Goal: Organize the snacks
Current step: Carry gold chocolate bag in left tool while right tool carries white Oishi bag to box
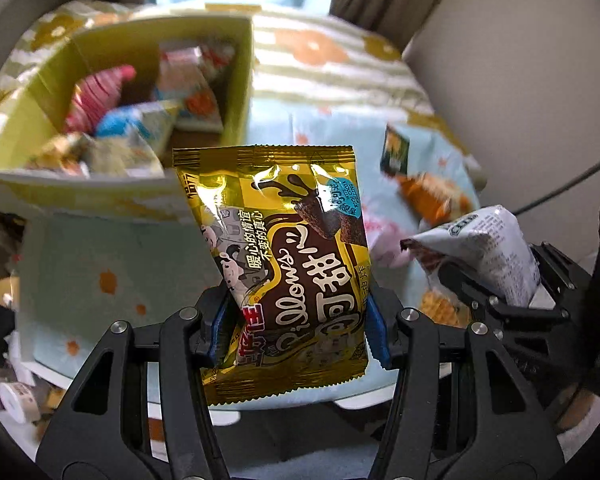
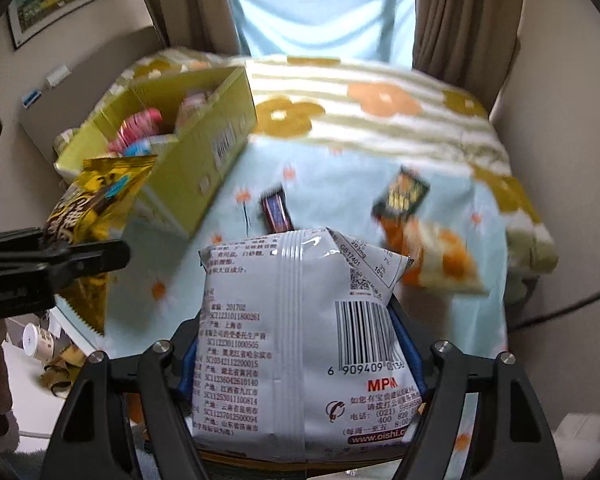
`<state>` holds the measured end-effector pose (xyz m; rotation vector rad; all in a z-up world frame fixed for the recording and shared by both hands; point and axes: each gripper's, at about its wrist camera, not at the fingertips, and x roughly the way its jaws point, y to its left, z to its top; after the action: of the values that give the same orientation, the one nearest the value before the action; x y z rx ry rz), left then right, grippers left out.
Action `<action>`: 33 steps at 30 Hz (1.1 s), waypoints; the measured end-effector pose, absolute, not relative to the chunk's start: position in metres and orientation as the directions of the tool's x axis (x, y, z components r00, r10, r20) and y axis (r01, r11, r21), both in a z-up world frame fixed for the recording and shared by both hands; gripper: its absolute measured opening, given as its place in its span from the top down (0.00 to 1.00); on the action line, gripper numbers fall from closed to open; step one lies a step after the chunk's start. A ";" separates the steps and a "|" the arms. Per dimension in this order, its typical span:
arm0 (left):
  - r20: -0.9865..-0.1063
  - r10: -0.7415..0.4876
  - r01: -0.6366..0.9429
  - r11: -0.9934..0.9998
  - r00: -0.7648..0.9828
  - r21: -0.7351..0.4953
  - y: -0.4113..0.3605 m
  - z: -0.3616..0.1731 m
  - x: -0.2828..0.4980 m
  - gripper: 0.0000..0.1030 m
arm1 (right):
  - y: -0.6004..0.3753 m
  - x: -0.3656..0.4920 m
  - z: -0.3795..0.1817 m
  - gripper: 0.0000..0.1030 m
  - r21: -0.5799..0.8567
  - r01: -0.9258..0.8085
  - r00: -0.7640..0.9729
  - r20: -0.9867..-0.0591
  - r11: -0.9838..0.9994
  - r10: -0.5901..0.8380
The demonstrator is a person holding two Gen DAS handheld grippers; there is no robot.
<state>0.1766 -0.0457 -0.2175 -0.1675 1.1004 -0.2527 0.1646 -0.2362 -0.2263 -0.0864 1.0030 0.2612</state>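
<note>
My left gripper [image 1: 295,320] is shut on a gold and brown chocolate pillow snack bag [image 1: 283,248], held above the table in front of the yellow-green cardboard box [image 1: 243,80]. The box holds several snack packs. My right gripper [image 2: 300,360] is shut on a white snack bag [image 2: 300,328] with a barcode showing. In the right wrist view the gold bag [image 2: 95,196] and the left gripper [image 2: 51,260] are at the left, beside the box [image 2: 219,136]. The white bag also shows in the left wrist view [image 1: 484,248].
On the flowered tablecloth [image 2: 340,184] lie a small dark purple snack bar [image 2: 275,208], a dark green and yellow packet [image 2: 402,196] and an orange and white bag [image 2: 440,256]. Curtains and a window stand behind the table. Clutter lies on the floor at the left.
</note>
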 end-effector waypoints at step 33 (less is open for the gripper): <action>-0.858 -0.274 0.224 0.956 0.434 -0.191 0.164 -0.215 0.335 0.39 | -0.019 0.307 -0.185 0.30 0.094 -0.184 0.606 -0.773 0.978 0.188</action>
<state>0.3346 0.1640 -0.2145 -0.0510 1.0782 -0.3102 0.3074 -0.0194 -0.1850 0.0056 0.8939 0.2152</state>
